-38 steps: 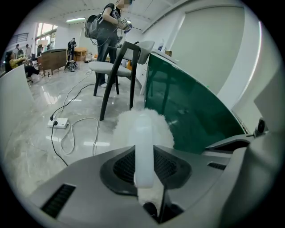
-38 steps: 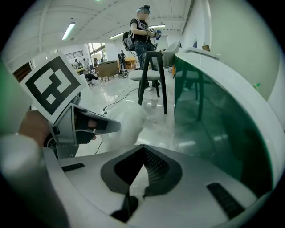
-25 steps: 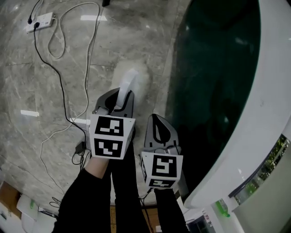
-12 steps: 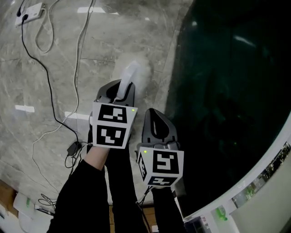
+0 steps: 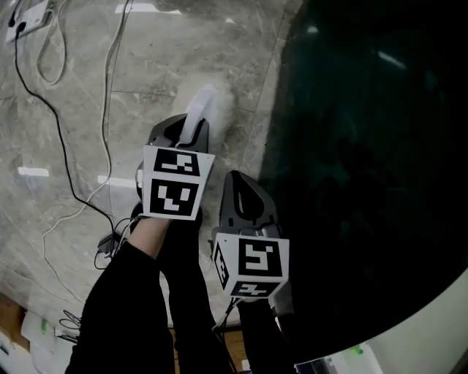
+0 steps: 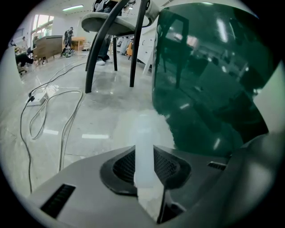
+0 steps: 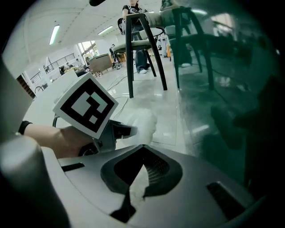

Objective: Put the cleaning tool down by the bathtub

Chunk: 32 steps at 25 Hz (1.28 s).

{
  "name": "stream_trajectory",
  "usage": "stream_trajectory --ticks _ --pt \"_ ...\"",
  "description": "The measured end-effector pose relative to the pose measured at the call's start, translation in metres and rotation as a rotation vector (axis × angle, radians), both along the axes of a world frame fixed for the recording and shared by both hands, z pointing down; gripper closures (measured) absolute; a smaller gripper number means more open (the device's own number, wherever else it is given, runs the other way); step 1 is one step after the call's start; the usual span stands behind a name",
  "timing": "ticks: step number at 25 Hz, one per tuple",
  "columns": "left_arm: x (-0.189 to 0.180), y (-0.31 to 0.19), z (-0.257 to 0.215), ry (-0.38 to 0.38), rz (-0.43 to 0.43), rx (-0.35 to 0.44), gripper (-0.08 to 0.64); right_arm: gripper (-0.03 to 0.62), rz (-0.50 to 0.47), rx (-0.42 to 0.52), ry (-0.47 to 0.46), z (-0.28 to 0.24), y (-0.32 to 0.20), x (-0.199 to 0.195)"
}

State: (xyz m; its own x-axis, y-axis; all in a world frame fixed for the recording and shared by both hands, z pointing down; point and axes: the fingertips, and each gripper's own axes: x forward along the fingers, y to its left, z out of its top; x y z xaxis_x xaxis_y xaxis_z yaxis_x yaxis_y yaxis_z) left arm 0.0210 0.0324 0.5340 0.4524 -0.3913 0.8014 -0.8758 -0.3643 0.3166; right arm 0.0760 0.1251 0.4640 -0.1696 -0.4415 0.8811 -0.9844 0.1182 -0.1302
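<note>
The cleaning tool point(image 5: 207, 103) is a white handle with a fluffy white head. My left gripper point(image 5: 191, 133) is shut on its handle point(image 6: 143, 149), with the fluffy head hanging over the grey marble floor. The bathtub point(image 5: 365, 146) fills the right side as a dark green wall, its white rim point(image 5: 439, 314) at the lower right. The tub wall point(image 6: 209, 71) stands just right of the tool. My right gripper point(image 5: 242, 191) hovers beside the left one, shut and empty, close to the tub. From the right gripper point(image 7: 141, 173) view, the fluffy head point(image 7: 143, 123) shows past the left gripper.
Black and white cables point(image 5: 69, 164) trail over the floor at left, with a power strip point(image 5: 25, 13) at the top left corner. A black-legged chair point(image 6: 112, 42) stands farther off on the floor. The person's dark sleeves point(image 5: 124, 307) fill the bottom.
In the head view both grippers have drifted slightly up and left, tool still held. The tub's green wall fills more of the right side, and its white rim has slid toward the bottom right corner.
</note>
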Motion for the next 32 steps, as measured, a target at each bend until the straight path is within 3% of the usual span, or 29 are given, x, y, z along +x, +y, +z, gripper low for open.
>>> stream_trajectory --ticks 20,32 --pt "0.032 -0.02 0.078 -0.071 0.069 -0.007 0.463 0.592 0.011 -0.035 -0.003 0.041 -0.003 0.008" --pt "0.041 -0.021 0.095 -0.09 0.056 -0.017 0.465 0.592 0.014 -0.047 -0.025 0.05 0.004 0.004"
